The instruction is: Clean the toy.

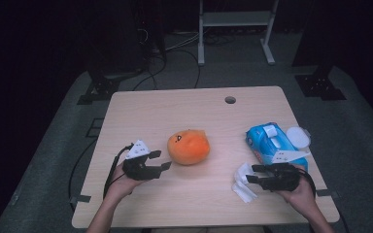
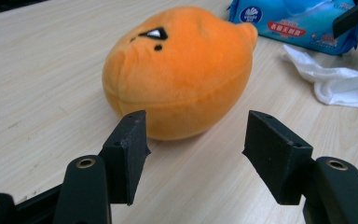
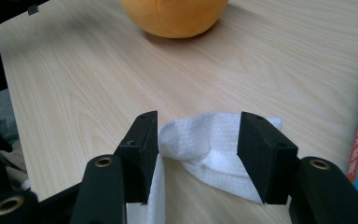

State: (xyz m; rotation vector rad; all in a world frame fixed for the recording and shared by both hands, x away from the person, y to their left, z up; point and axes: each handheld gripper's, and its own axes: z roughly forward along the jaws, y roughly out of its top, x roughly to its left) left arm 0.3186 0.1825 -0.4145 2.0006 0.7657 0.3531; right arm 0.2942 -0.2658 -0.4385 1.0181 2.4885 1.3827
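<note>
We see the blue wipes pack [image 1: 272, 141] on the right of the counter [image 1: 184, 104], glossy soft plastic with a red label band and white print; the writing is too small for us to read. Its round white lid [image 1: 298, 136] stands flipped open at the far right corner. Just near of it lies a crumpled white wipe [image 3: 205, 144], a quilted, dimpled tissue folded over itself. Our right hand-held gripper [image 3: 198, 154] has its black, blocky jaws set either side of that wipe; the cloth runs against the left jaw, but the jaws stand well apart and we cannot say they pinch it. In the middle of the pale wood-grain counter sits an orange plush toy [image 2: 179, 70], rounded, fuzzy, with a stitched seam round its belly and small black embroidered marks on top. Our left hand-held gripper [image 2: 193, 154] rests at the toy's near left, jaws partly parted and holding nothing, the toy just beyond their tips.
</note>
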